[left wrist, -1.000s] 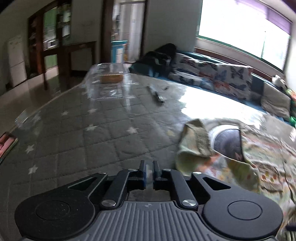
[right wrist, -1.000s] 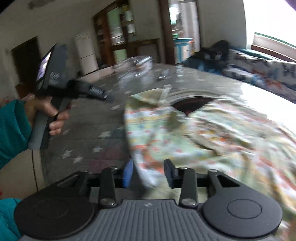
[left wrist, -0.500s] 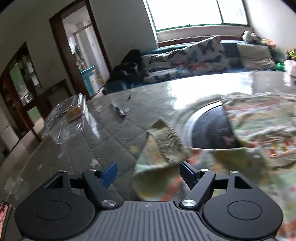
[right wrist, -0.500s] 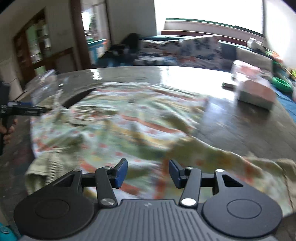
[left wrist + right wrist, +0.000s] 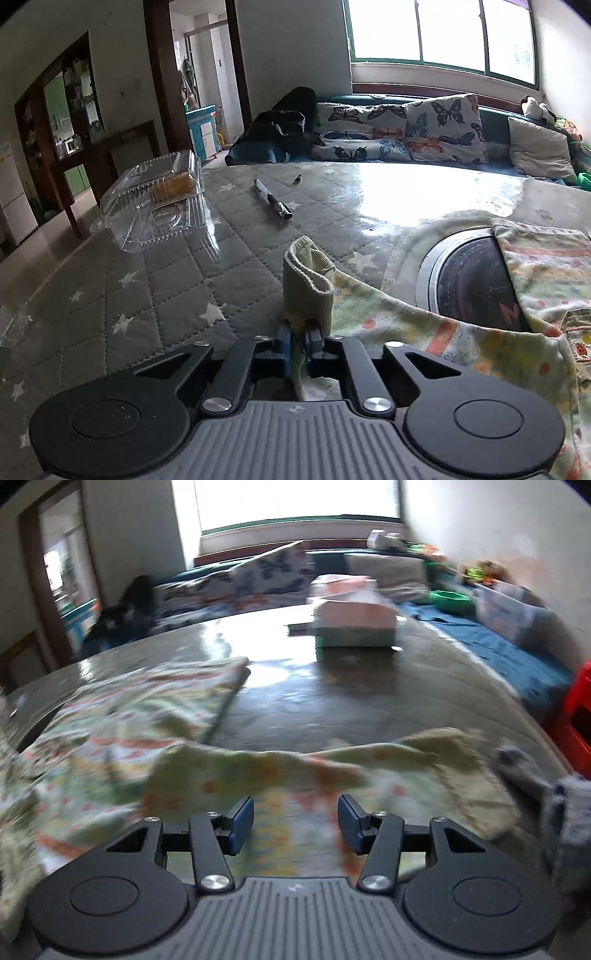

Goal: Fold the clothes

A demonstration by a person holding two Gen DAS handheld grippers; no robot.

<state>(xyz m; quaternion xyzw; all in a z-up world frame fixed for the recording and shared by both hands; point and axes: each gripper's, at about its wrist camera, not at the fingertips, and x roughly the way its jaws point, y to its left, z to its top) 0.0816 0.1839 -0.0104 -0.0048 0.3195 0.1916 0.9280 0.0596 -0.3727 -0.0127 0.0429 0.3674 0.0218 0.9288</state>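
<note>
Left hand-held gripper is clamped on the garment: blue pads pinched tight just below the ribbed cuff, which sticks up past the tips. Its jaws have just snapped closed after swinging wide, with the fabric between them. Makes sense as an anchor: grab a sleeve end so the cloth can be pulled flat.

Garment lies spread on the desk, partly draped over a round dark inset in the top.

Right hand-held gripper is about half open, nothing pinched. It sits low over the printed cloth with the other sleeve ahead of it. View is motion-blurred, so I can't tell if the pads touch fabric. My read: lining up for the second grip.

Clear plastic box and pen sit well apart from the cloth; tissue box further off on the right side.
</note>
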